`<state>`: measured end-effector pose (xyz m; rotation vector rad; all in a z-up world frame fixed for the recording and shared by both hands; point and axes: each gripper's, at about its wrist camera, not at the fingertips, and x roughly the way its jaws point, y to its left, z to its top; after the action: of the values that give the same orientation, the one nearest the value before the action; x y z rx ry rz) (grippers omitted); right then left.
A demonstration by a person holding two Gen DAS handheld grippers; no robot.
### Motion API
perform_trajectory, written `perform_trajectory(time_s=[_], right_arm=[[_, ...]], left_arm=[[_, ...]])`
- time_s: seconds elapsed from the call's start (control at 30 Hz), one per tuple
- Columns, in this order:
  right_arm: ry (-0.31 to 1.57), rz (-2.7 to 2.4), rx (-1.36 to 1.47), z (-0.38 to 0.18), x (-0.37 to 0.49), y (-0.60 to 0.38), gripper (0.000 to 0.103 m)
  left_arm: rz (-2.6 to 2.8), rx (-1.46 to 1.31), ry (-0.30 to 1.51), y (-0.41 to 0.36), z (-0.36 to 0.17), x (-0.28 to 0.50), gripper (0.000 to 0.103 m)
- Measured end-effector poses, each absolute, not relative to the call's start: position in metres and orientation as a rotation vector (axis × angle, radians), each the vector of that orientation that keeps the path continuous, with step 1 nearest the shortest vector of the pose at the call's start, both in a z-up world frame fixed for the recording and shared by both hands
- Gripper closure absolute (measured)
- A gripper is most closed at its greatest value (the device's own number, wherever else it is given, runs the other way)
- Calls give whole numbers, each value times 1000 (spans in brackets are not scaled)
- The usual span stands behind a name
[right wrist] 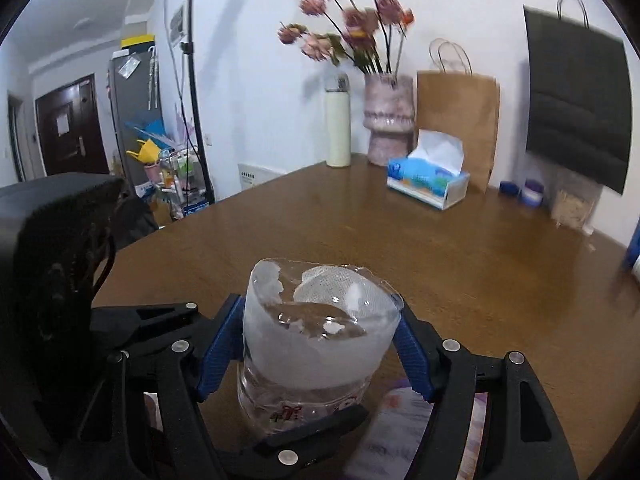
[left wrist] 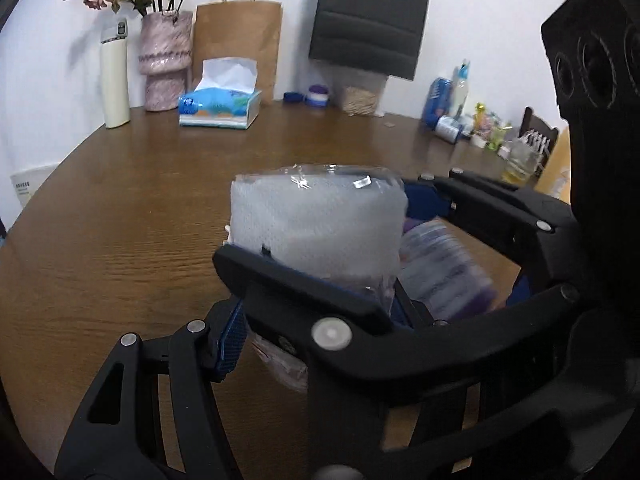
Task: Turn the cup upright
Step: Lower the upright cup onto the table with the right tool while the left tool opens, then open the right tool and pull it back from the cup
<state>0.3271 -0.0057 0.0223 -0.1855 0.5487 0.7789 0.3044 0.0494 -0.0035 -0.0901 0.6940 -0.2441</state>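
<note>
A clear plastic cup (right wrist: 316,340) lined with white paper stands mouth up, held above the brown table (right wrist: 460,248). My right gripper (right wrist: 320,344) is shut on the cup, one blue pad (right wrist: 218,350) on each side. In the left wrist view the same cup (left wrist: 316,224) fills the middle, with the right gripper's black fingers (left wrist: 288,284) around it. My left gripper (left wrist: 336,280) sits close beside it; one blue pad (left wrist: 230,340) shows at the left, and its grip is hidden.
A tissue box (left wrist: 220,106), pink vase with flowers (left wrist: 164,60), cream flask (left wrist: 115,76) and paper bag (left wrist: 240,44) stand along the far edge. Bottles and jars (left wrist: 460,108) crowd the far right. A purple-printed packet (right wrist: 404,432) lies under the cup.
</note>
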Motion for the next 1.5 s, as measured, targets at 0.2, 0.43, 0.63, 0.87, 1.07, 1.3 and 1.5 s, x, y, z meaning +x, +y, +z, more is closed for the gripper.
perform_trajectory(time_s=[0.2,0.43,0.63,0.87,1.07,1.3,1.5], right_arm=[[560,812,-204,22,351,-11,27],[573,811,-207,22,334,-25,27],[575,757,-256,16,312,-45,28],[551,757,-305,11,298,-55,24],[550,752,-288,12,292,-60,23],[527,721,-127,43,272,-120,23],[545,416,-83,51,257,-198,15]], left_arm=[[-225,-109,716,46,5,313,45],[-248,-88,748,31,4,295,44],[-263,-58,825,12,-9,281,29],[-242,-27,830,11,-13,267,18],[-204,-24,762,18,-11,257,16],[-124,-11,624,39,16,215,10],[38,-24,554,73,34,197,6]])
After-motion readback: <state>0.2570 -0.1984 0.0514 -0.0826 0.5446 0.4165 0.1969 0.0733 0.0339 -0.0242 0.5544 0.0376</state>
